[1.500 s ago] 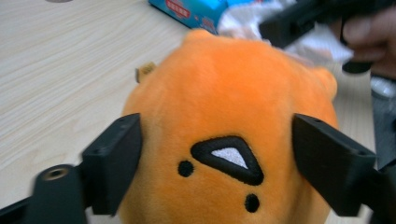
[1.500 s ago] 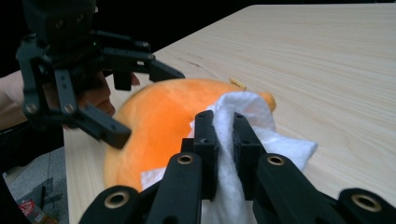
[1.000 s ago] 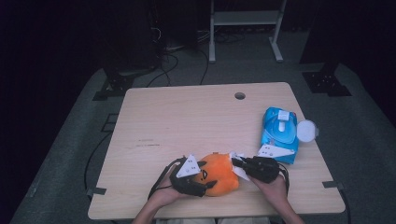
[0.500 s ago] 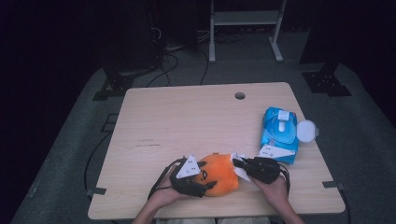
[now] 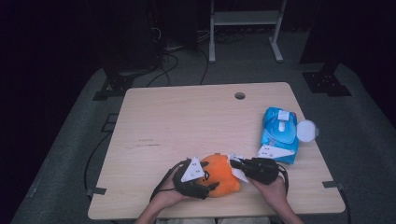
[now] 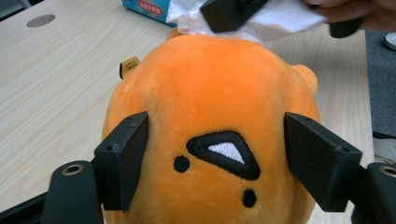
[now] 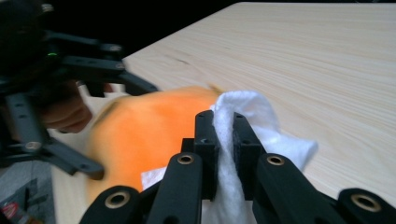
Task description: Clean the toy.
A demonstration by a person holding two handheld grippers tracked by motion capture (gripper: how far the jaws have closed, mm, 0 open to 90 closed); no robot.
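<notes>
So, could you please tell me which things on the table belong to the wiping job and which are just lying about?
In use:
- orange plush toy, clamped between the left tool's jaws
- white wipe, pinched in the right tool against the toy

Lying about:
- blue wipes pack, right side of the table
- round white lid beside the pack

A light wooden table [image 5: 187, 121] carries an orange plush toy [image 5: 219, 175] near its front edge. A blue wipes pack [image 5: 279, 135] lies to the right of the toy and farther back, beside the table's right edge.
</notes>
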